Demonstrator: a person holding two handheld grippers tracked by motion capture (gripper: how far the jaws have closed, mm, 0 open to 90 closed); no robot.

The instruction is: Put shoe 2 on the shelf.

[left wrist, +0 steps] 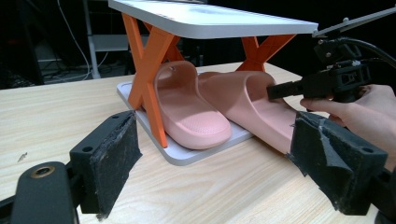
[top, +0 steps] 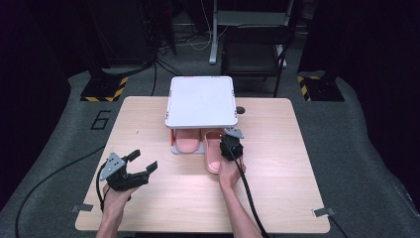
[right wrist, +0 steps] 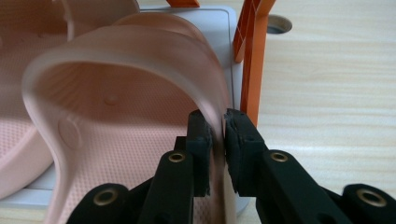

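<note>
The pink slipper (right wrist: pixel 116 116) in hand lies half under the small rack (top: pixel 200 101), its toe on the rack's grey base plate (left wrist: pixel 187 154) and its heel jutting out toward the person over the counter (top: pixel 277 163). The right claw (right wrist: pixel 217 140) pinches the thin side of the slipper's strap between its pads, the jaws nearly together; gripping that upright band gives a firm hold on soft foam without crushing the sole, and it lets the hand slide the slipper in along the base. A second pink slipper (left wrist: pixel 187 107) sits wholly on the base, just beside the held one on the side away from the orange leg (right wrist: pixel 250 60) next to the right claw, so the pair seems meant to be stowed side by side under the rack's white top. The left claw (top: pixel 143 166) hangs wide, holding nothing, well apart from the rack toward the person, probably kept clear so that it does not block the sliding.
</note>
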